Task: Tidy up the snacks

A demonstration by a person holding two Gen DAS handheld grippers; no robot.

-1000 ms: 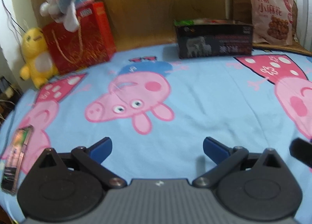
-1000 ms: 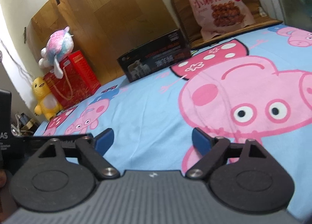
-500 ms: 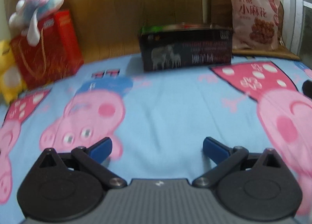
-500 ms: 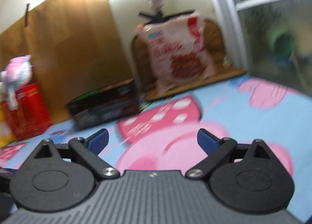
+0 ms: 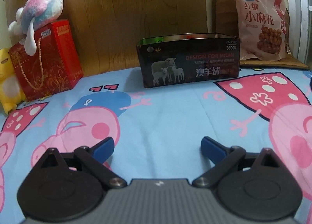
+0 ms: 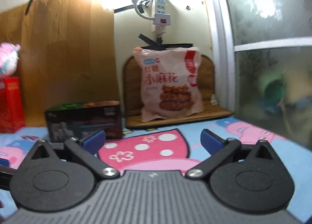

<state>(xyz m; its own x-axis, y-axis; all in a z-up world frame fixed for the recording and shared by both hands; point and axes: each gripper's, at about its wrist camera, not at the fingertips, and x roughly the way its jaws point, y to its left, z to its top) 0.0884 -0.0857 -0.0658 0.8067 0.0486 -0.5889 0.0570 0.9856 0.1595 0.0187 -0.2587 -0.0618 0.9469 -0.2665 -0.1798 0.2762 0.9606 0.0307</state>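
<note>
While the left gripper (image 5: 157,144) hangs over the cartoon-pig bedsheet (image 5: 165,118) with its blue fingers spread wide and nothing between them, the right gripper (image 6: 153,139) is opening its jaws wider, equally empty. Its fingers point toward the pink snack bag (image 6: 169,84), which leans upright against the wall on a brown mat (image 6: 212,112), just beside the open black box (image 5: 188,61).
</note>
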